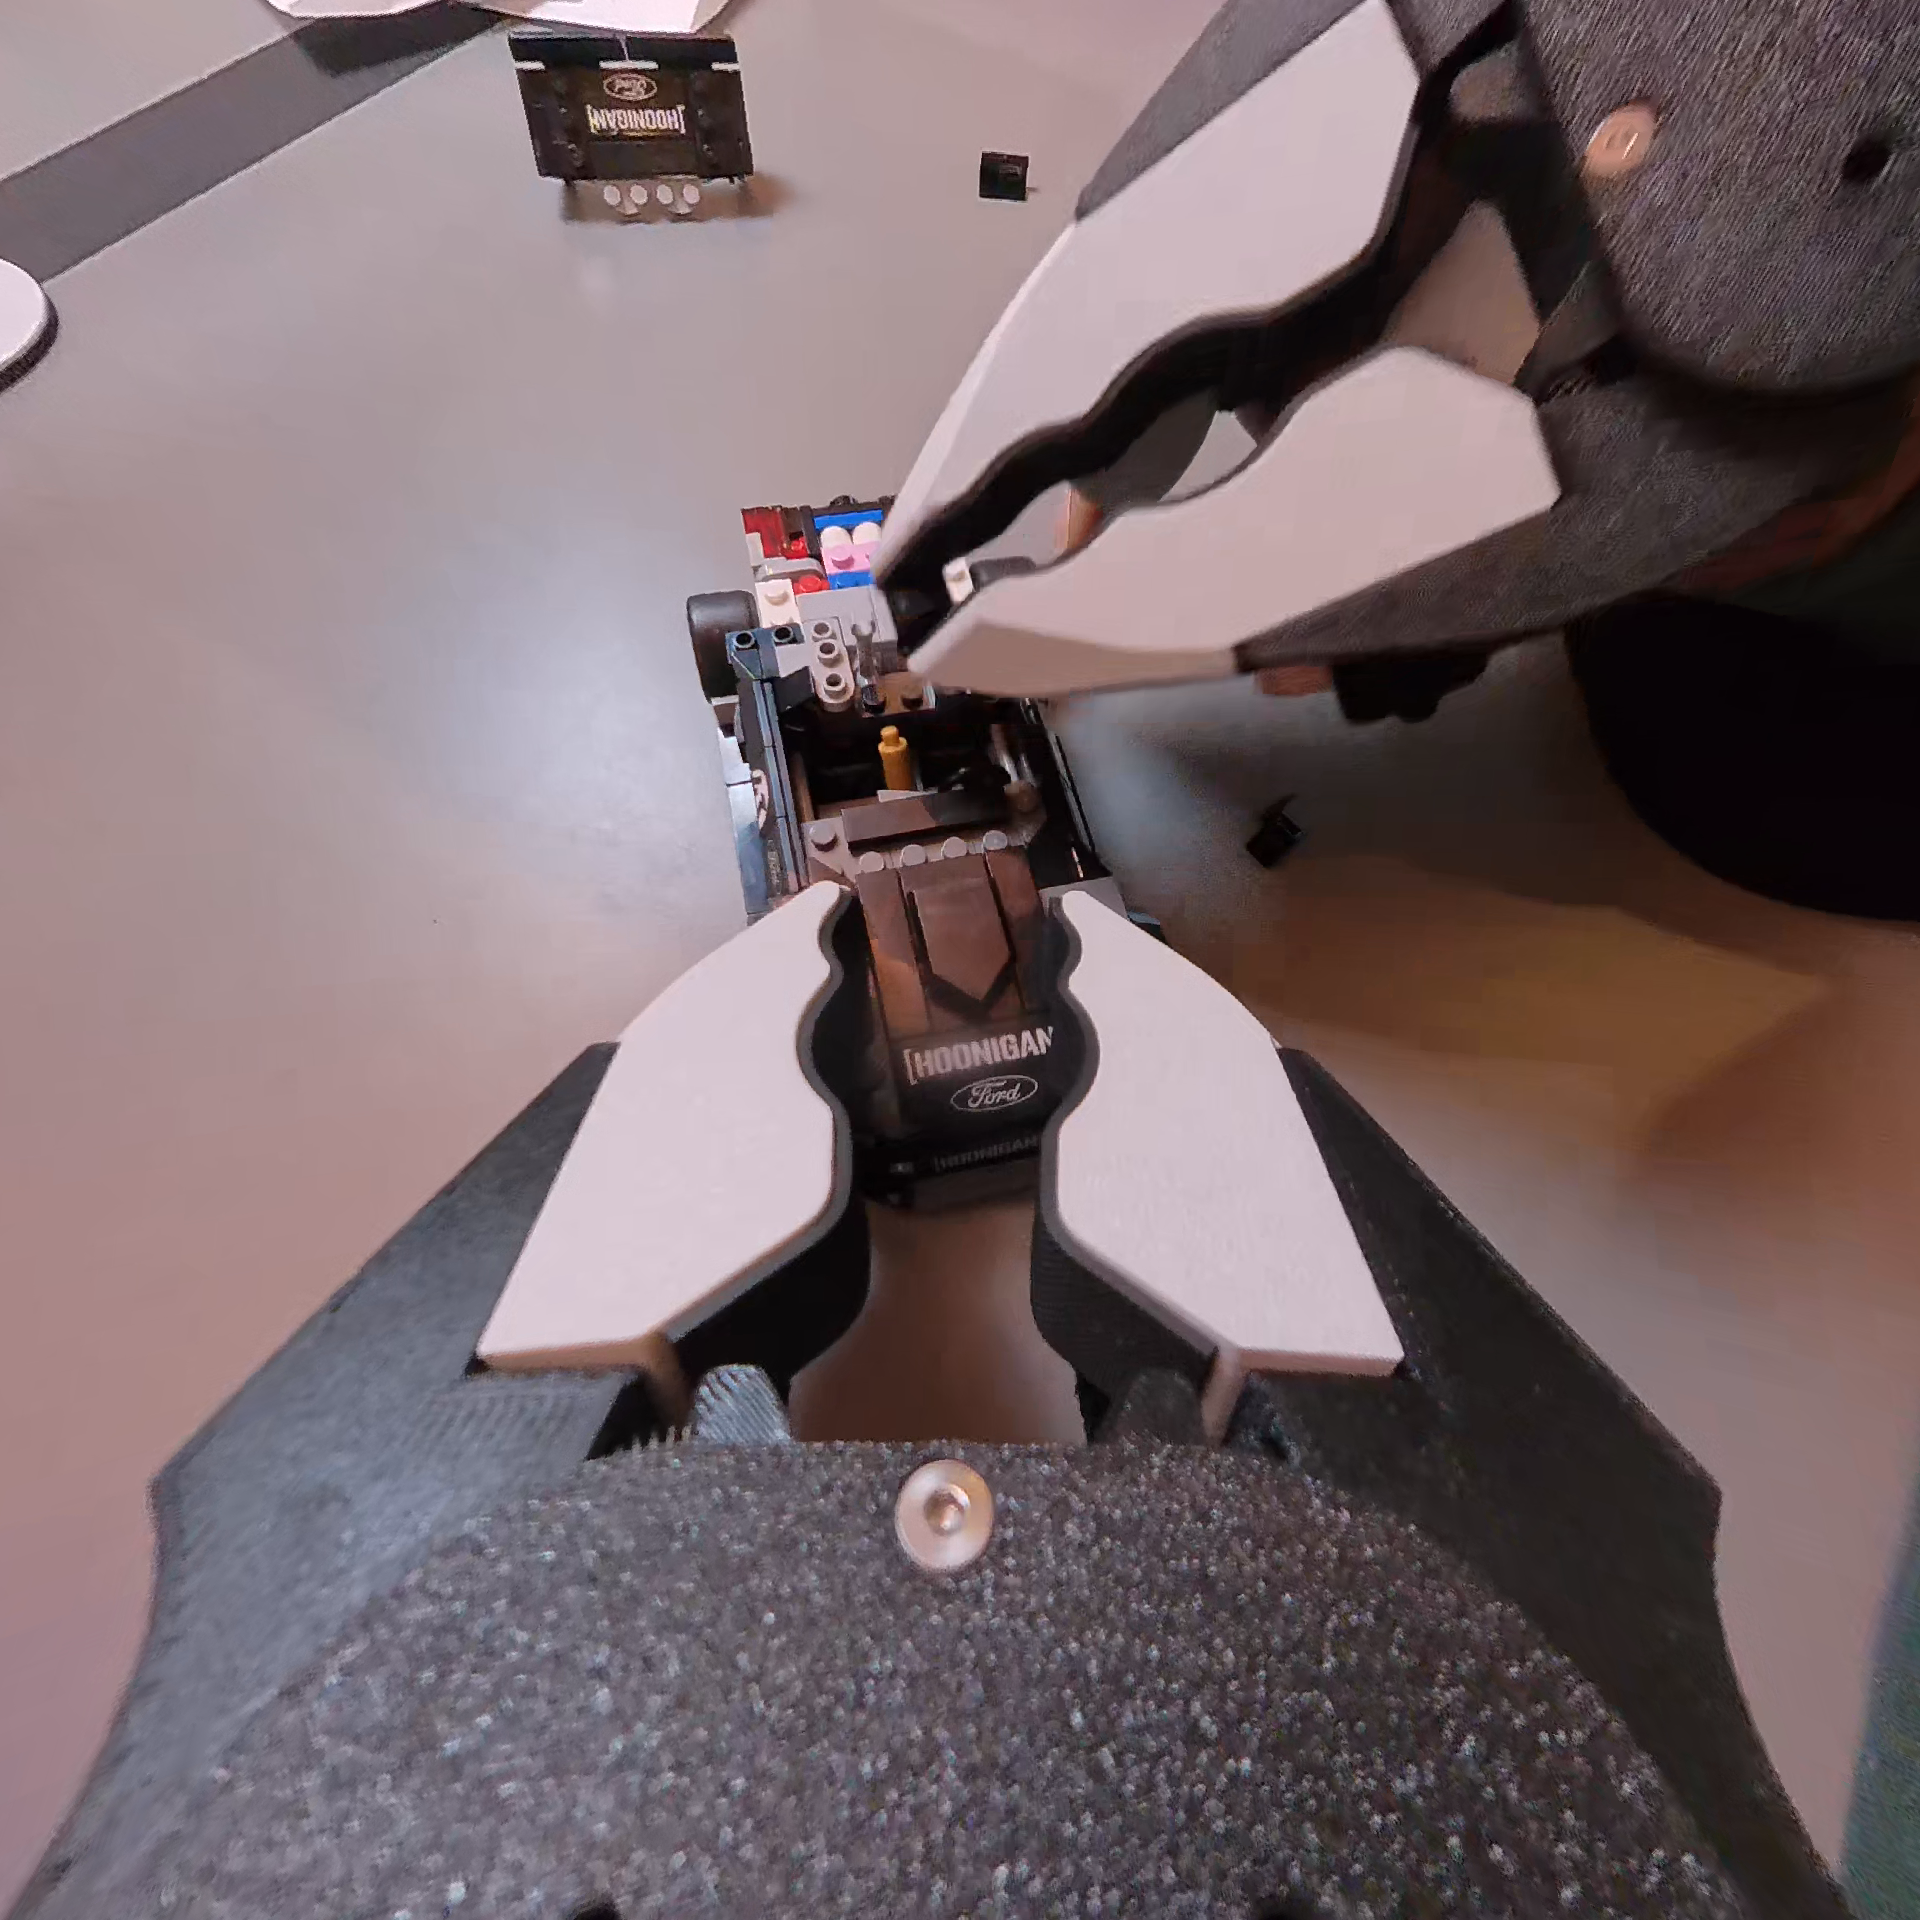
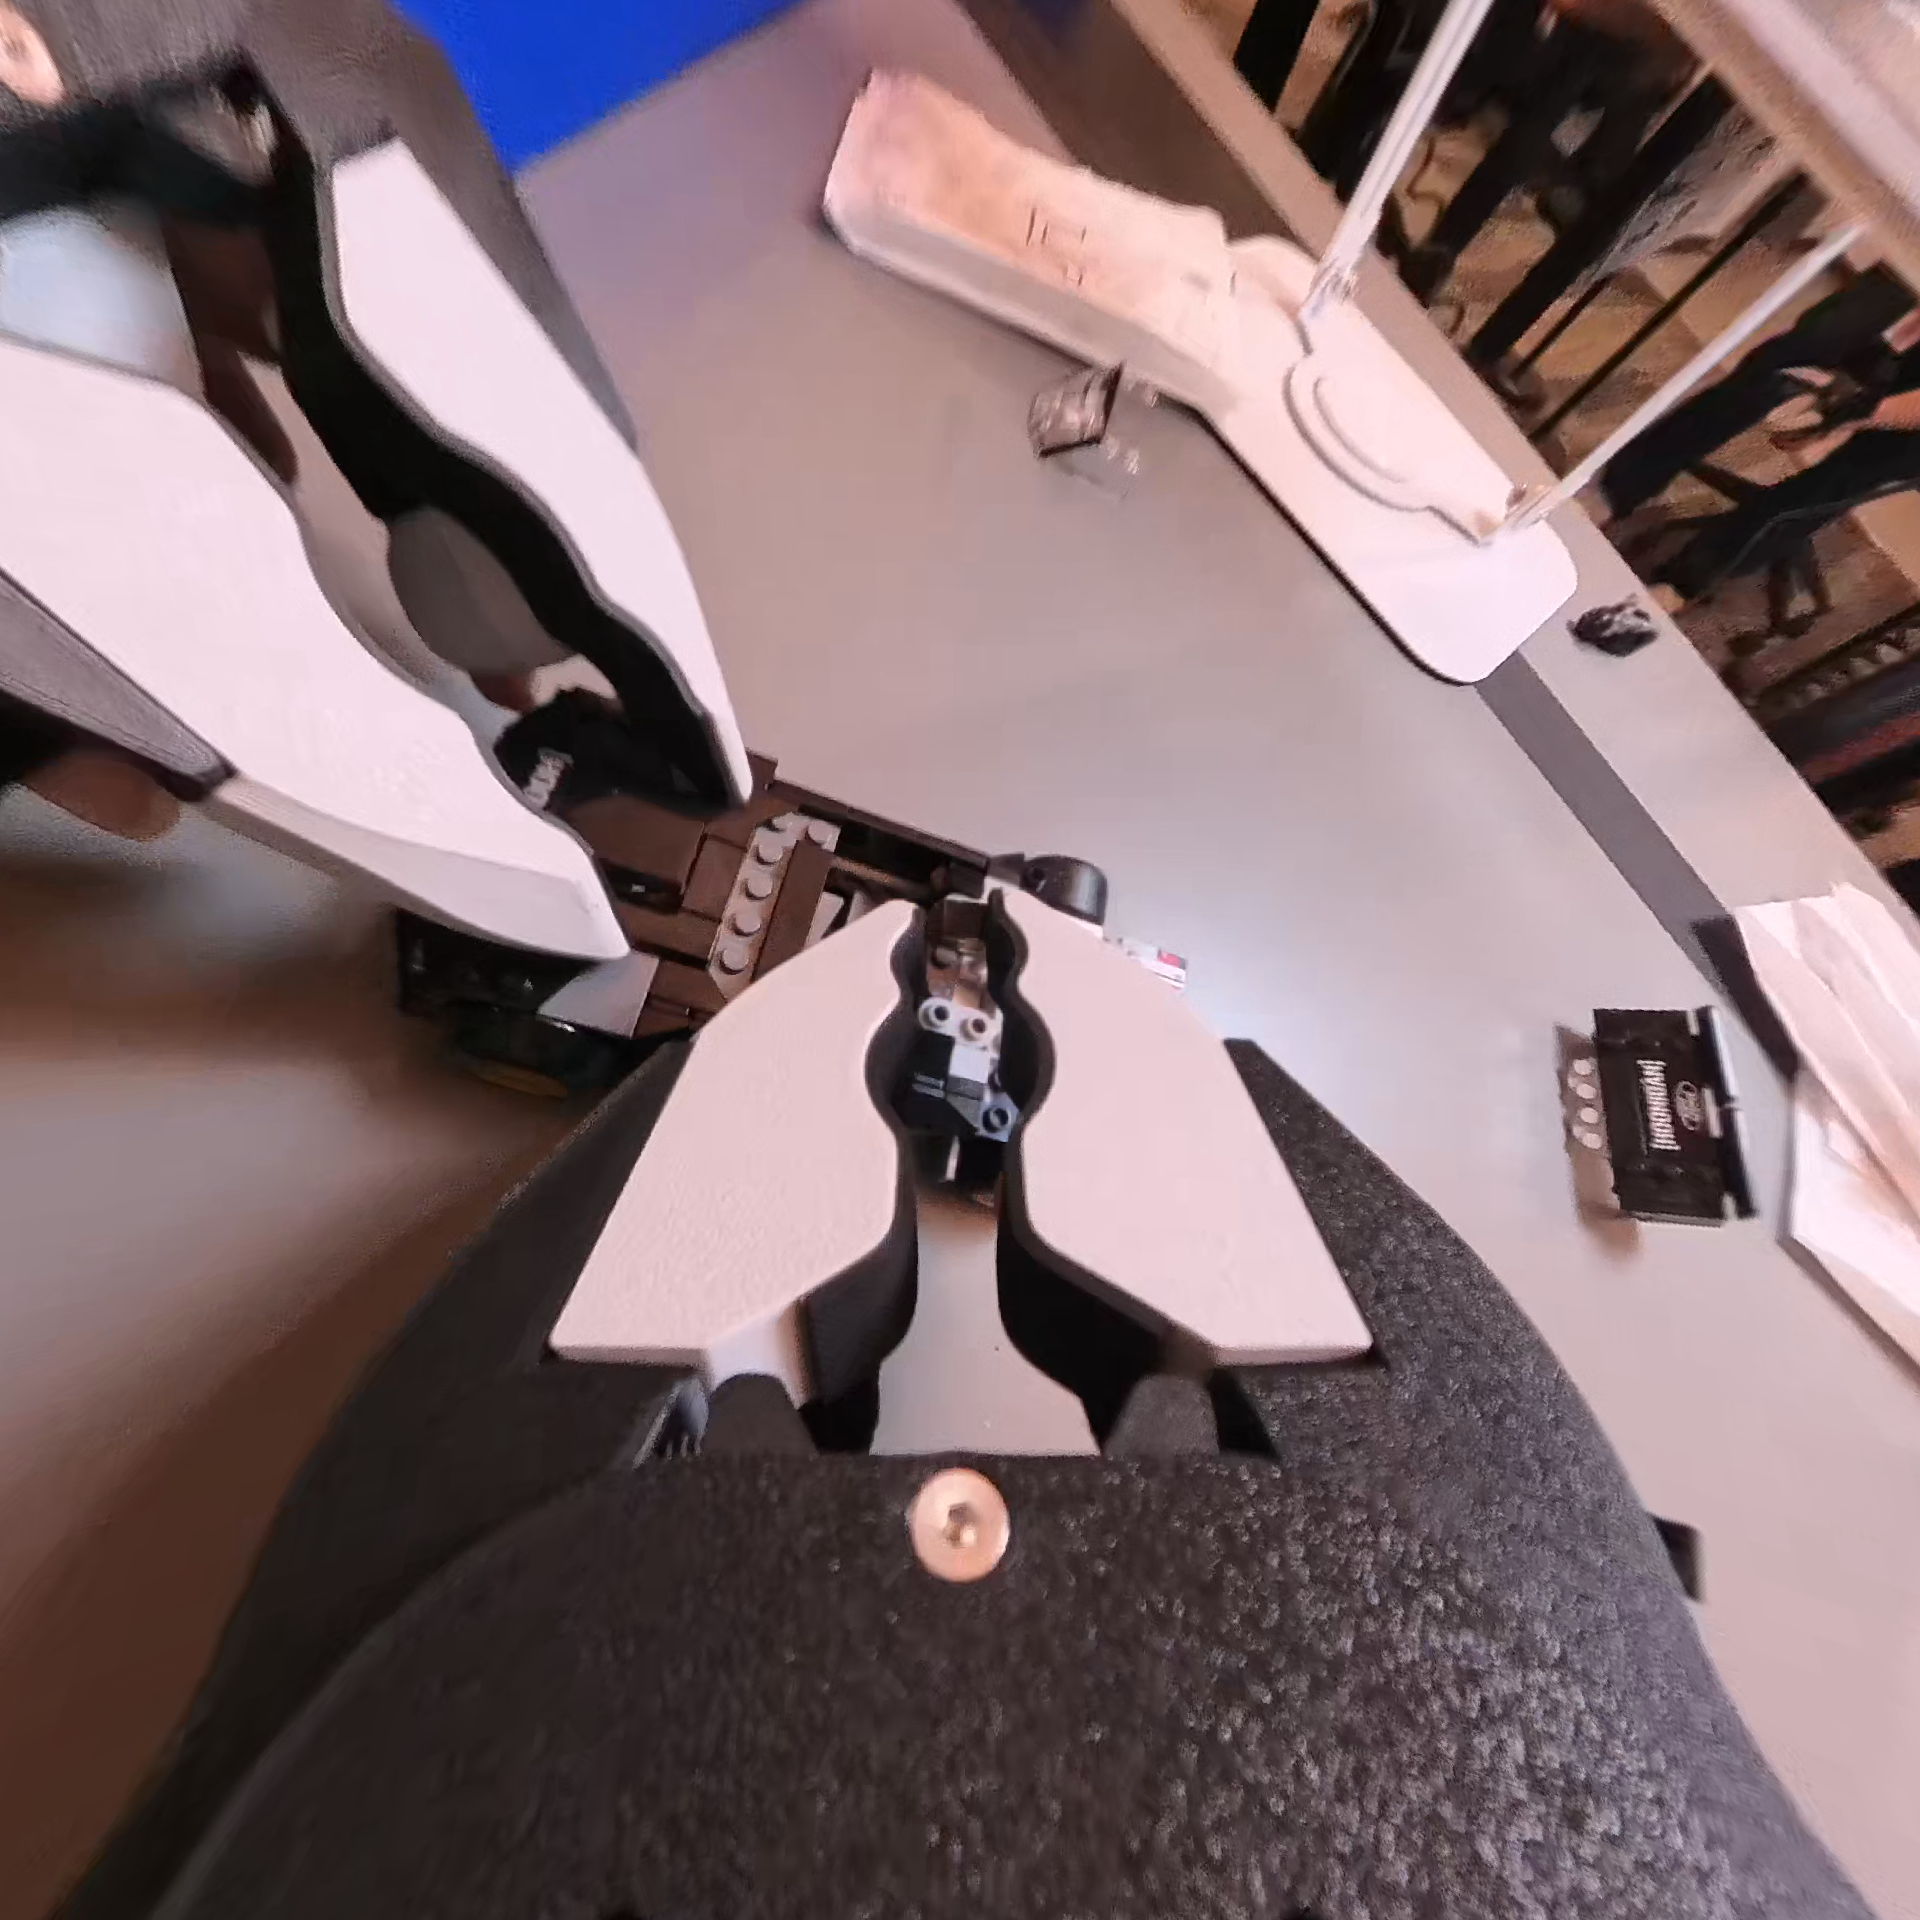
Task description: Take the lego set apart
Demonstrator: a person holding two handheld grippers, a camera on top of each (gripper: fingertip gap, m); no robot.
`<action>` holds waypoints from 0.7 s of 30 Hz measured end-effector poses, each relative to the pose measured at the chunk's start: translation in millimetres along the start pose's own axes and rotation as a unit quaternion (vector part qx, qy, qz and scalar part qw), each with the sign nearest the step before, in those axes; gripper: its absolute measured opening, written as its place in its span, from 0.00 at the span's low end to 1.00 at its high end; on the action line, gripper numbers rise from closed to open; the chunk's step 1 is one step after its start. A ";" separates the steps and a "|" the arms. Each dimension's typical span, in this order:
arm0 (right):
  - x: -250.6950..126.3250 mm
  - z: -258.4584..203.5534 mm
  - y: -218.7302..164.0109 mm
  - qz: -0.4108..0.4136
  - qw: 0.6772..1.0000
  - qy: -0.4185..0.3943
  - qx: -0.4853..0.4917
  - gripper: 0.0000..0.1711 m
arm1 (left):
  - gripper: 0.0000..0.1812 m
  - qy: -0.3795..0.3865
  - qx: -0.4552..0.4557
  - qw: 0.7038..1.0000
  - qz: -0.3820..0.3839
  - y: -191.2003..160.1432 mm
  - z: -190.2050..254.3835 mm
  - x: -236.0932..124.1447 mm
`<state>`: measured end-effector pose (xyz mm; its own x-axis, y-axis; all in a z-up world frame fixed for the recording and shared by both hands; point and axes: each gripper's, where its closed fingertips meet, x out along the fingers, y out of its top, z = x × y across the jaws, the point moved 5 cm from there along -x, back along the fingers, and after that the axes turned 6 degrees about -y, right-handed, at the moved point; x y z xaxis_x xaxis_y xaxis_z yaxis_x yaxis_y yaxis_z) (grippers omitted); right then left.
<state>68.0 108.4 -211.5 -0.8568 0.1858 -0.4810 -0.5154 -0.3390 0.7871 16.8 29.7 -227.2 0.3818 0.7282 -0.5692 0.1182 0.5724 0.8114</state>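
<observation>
Clamping the nose of the lego car (image 1: 894, 769) between the fingers of the left gripper (image 1: 951, 904), jaws drawn to a middling width and pressing on both flanks of the hood. Pinning the model down on the table (image 1: 364, 623) this way, most likely, so that the body is not lifting or sliding while pieces are being pulled off its far end.

Reaching in with the right gripper (image 1: 904, 618) from ahead and to the right of the left fingertips, jaws narrowed almost to touching and nipping a small brick (image 1: 956, 575) on the raised rear section, beside the coloured studs. Working tip-first and slanted downward, apparently for getting at one part without catching its neighbours. In the right wrist view, seeing the right gripper (image 2: 954, 914) closing over grey and black bricks, with the left gripper (image 2: 675, 862) ahead and to its left on the car's hood.

Lying well beyond the left gripper's tips, a printed black panel (image 1: 634, 114) and a loose black piece (image 1: 1004, 175), probably set out there for keeping the working spot free.

Judging the teardown as partly done, with the cabin open.
</observation>
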 end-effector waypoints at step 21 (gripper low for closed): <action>-60.5 14.5 41.8 0.295 0.568 0.458 0.617 0.07 | 0.16 0.006 0.109 0.965 0.240 61.6 24.8 -47.4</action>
<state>98.0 96.5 -143.9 -0.8101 -0.3736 0.4518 -0.2466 0.9163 0.3156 28.6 21.1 -147.0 0.4309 0.8942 -0.1214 0.1210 0.0760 0.9897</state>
